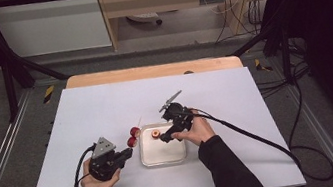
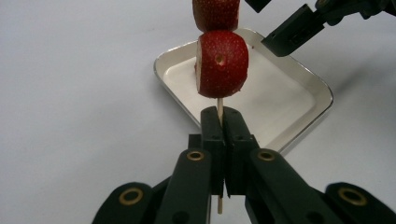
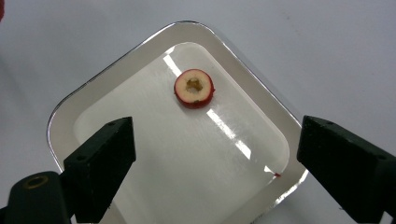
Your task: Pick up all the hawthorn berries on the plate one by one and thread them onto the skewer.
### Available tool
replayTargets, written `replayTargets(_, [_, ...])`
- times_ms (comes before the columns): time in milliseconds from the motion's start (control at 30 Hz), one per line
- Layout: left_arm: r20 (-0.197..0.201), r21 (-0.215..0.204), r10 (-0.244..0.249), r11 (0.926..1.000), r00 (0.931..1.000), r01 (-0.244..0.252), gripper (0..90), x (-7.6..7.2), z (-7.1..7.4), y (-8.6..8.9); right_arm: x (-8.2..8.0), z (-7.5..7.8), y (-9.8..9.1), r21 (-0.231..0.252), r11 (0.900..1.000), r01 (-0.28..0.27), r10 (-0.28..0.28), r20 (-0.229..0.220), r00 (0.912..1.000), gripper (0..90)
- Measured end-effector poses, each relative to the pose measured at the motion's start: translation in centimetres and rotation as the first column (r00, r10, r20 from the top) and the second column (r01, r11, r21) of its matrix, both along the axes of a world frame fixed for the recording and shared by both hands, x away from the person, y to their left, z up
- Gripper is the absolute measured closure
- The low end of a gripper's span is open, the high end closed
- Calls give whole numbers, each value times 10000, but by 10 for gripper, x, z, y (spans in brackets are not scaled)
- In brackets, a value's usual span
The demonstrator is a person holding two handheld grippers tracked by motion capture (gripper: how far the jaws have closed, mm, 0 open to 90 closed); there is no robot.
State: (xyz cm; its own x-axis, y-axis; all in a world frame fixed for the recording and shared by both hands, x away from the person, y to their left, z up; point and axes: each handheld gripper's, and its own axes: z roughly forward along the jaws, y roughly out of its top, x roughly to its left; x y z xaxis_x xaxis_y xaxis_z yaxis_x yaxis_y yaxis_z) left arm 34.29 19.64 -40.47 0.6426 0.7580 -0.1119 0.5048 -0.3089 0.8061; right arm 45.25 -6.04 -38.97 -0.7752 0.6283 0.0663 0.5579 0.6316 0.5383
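Observation:
My left gripper (image 2: 220,116) is shut on a thin wooden skewer (image 2: 219,103) that carries two red strawberry pieces (image 2: 222,65). In the high view this gripper (image 1: 129,151) sits left of a shallow metal tray (image 1: 164,158), with the strawberries (image 1: 132,136) just off the tray's left rim. A round red-rimmed fruit slice (image 3: 194,88) with a hole in its middle lies in the tray (image 3: 65,122). My right gripper (image 3: 217,140) hangs open over the tray, nothing between its jaws. From above, the right gripper (image 1: 165,137) is at the tray's far edge, close to the slice (image 1: 155,134).
A white sheet (image 1: 97,114) covers the table; a wooden edge (image 1: 151,70) shows at the back. The right gripper's black cable (image 1: 263,144) trails off to the right across the sheet. Dark frame bars (image 1: 14,72) and floor cables stand around the table.

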Motion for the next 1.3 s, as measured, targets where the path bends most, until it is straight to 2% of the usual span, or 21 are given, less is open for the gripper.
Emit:
replayTargets(167, [-35, -90, 131, 9999, 9999, -132, 886, 2, 0, 3, 16, -4, 13, -438, 9990, -31, 16, -346, 9994, 185])
replayTargets(267, [-28, -116, 174, 9998, 9998, -175, 886, 2, 1, 4, 24, -6, 20, -472, 9988, -86, 55, -655, 9978, 229])
replayTargets(400, [-30, -164, 209, 9996, 9998, -210, 886, 2, 2, 6, 32, -10, 31, -480, 9983, -324, 284, -826, 9962, 303])
replayTargets(533, [-34, -150, 155, 9998, 9999, -156, 886, 2, 2, 5, 36, -15, 40, -924, 9937, -626, 534, -989, 9937, 326])
replayTargets(700, [-24, -175, 136, 9998, 9999, -137, 886, 2, 2, 5, 39, -20, 48, -1165, 9892, -890, 727, -1377, 9878, 390])
replayTargets(900, [7, -147, 145, 9998, 9999, -145, 886, 2, 1, 4, 41, -23, 51, -1246, 9859, -1118, 948, -1352, 9863, 456])
replayTargets(1300, [-9, -127, 147, 9998, 9999, -147, 886, 1, 1, 4, 41, -27, 54, -1220, 9860, -1138, 954, -1479, 9844, 578])
